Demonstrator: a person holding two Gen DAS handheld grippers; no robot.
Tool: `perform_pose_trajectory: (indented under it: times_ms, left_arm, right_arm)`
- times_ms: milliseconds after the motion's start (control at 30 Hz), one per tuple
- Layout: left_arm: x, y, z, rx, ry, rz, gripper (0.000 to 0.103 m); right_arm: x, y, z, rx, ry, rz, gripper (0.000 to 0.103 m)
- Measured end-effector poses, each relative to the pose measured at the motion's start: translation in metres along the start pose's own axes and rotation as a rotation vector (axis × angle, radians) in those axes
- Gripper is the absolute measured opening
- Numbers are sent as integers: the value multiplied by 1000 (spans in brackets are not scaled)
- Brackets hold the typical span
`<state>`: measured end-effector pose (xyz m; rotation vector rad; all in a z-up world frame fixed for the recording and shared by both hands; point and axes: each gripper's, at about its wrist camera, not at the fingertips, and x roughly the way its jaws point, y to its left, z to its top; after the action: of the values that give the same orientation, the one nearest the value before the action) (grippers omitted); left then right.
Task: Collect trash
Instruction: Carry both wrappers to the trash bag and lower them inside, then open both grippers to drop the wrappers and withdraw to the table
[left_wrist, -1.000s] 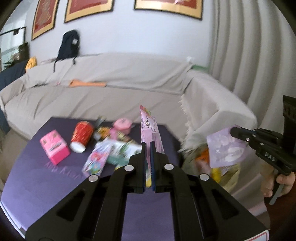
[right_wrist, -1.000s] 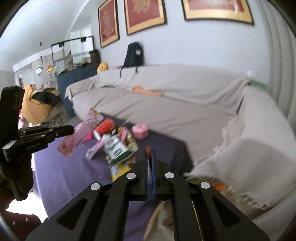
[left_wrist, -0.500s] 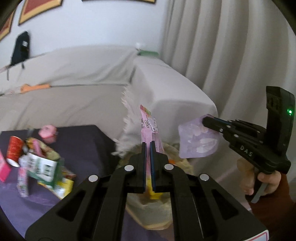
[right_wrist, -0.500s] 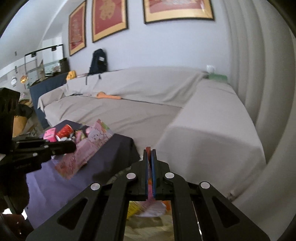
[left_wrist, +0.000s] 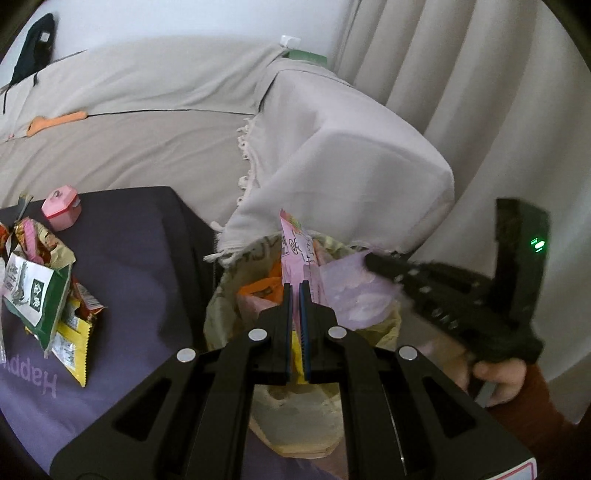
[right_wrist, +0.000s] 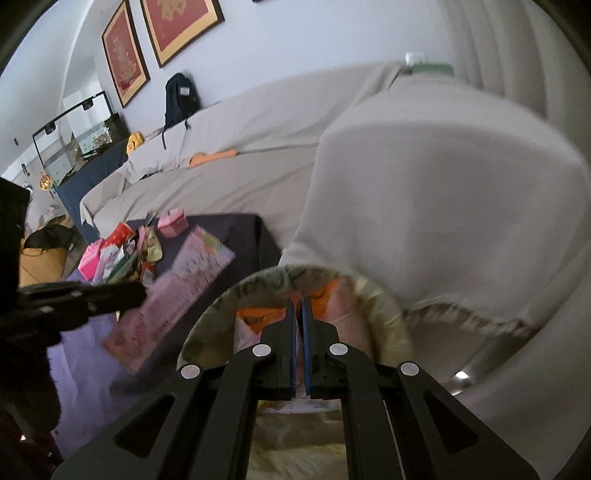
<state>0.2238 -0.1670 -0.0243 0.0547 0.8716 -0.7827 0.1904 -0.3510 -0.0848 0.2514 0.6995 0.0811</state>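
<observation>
The grey-covered sofa (left_wrist: 155, 122) fills the background, its draped armrest (left_wrist: 351, 162) hanging just over the beige trash bag (left_wrist: 229, 280), which stands at the corner of the purple table (left_wrist: 147, 266). A second ago both wrist views looked across the table at the litter; now both look down into the bag's mouth, so the 2 carried pieces have been brought from the table to the drop point.

The left gripper (left_wrist: 295, 291) is pinching a pink printed wrapper (left_wrist: 293, 247), which stands upright between nearly closed jaws, directly above the bag opening. The right gripper (left_wrist: 384, 264) holds a pale lilac packet (left_wrist: 354, 291) at its tip, low over the bag's right side and touching or nearly touching the rim; its jaws look pressed on the packet, though blur softens the detail. Inside the bag an orange wrapper (left_wrist: 262, 288) and other paper are already lying.

On the table, well apart from the bag, more litter waits: a green-and-white packet (left_wrist: 37, 291) on top of a yellow wrapper (left_wrist: 74, 343), crumpled foil pieces behind, and a small pink box (left_wrist: 61, 208) near the far edge.

My reading is that the delivery step is nearly complete: both pieces sit over the opening and only need releasing. The task overall is partly done, since several items remain on the table for further trips.
</observation>
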Motion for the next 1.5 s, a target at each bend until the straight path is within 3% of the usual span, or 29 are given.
perform_pose_trajectory:
  times_ms: [100, 267, 400, 567, 633, 733, 1000, 1033, 1100, 1267, 1500]
  left_arm:
    - [2, 7, -2, -12, 9, 3, 3]
    - [7, 15, -9, -29, 28, 3, 3]
    - [9, 18, -14, -40, 39, 1, 3]
    - [15, 17, -19, -50, 51, -9, 3]
    - [16, 16, -20, -48, 55, -13, 3]
    - [16, 13, -22, -42, 57, -20, 3]
    - [35, -1, -19, -41, 80, -51, 5]
    - [39, -2, -18, -53, 88, -72, 9]
    - [47, 0, -19, -86, 104, -107, 30]
    - [39, 2, -21, -64, 76, -44, 33]
    - [-7, 20, -19, -36, -35, 92, 40]
  right_arm:
    - [27, 11, -3, -23, 50, 8, 5]
    - [68, 24, -20, -95, 218, -42, 5]
    - [75, 20, -28, -84, 261, -84, 5]
    - [60, 13, -26, -23, 229, -27, 13]
    - [47, 14, -22, -29, 189, -30, 32]
    - [26, 12, -17, -47, 132, -51, 42]
    - [-22, -16, 0, -11, -5, -147, 42]
    - [-25, -20, 1, -3, -12, -158, 42]
    - [-28, -27, 2, 22, -16, -162, 42]
    - [-31, -27, 1, 26, -17, -172, 42]
    - [-32, -10, 5, 12, -49, -168, 42]
